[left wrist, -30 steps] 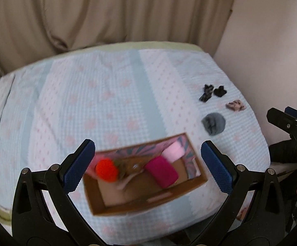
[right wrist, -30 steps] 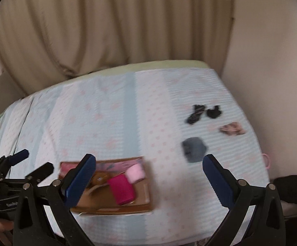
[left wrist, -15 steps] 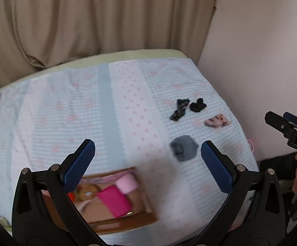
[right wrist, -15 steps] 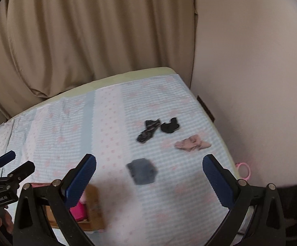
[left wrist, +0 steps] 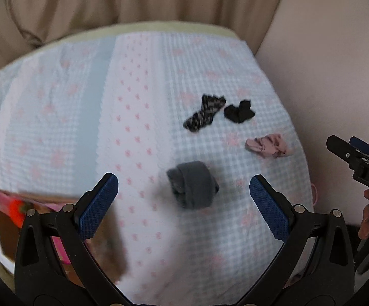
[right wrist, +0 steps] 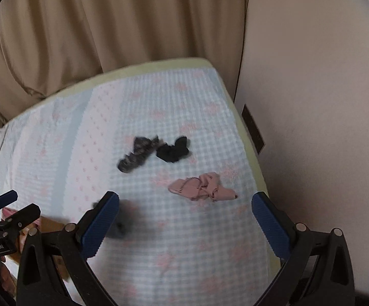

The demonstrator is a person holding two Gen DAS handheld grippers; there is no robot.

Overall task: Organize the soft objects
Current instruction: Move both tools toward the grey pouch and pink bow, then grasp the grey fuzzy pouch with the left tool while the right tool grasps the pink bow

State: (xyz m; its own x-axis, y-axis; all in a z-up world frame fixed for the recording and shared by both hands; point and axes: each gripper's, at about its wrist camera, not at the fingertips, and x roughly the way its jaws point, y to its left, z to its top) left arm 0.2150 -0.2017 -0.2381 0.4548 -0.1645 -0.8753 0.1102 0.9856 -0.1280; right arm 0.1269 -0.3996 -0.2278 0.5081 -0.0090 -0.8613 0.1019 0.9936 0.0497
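Observation:
A rolled grey sock (left wrist: pixel 192 184) lies on the bed between the fingers of my open left gripper (left wrist: pixel 183 205), a little beyond the tips. Further off lie a patterned black sock (left wrist: pixel 204 112), a plain black sock (left wrist: pixel 239 111) and a pink sock (left wrist: pixel 268 145). In the right wrist view the pink sock (right wrist: pixel 201 186) sits just ahead of my open right gripper (right wrist: pixel 185 224), with the patterned sock (right wrist: pixel 137 154) and black sock (right wrist: pixel 174 150) beyond it. The grey sock (right wrist: pixel 124 219) is partly hidden by the left finger. Both grippers hold nothing.
A cardboard box (left wrist: pixel 18 219) with an orange ball and pink items stands at the bed's near left. Beige curtains (right wrist: pixel 108 25) hang behind the bed, and a wall (right wrist: pixel 311 89) runs along its right side. A pink ring (left wrist: pixel 314 193) lies at the bed's right edge.
Both views have swung right and moved closer to the socks. The box has slid to the left edge, and the grey sock now sits between the left fingers.

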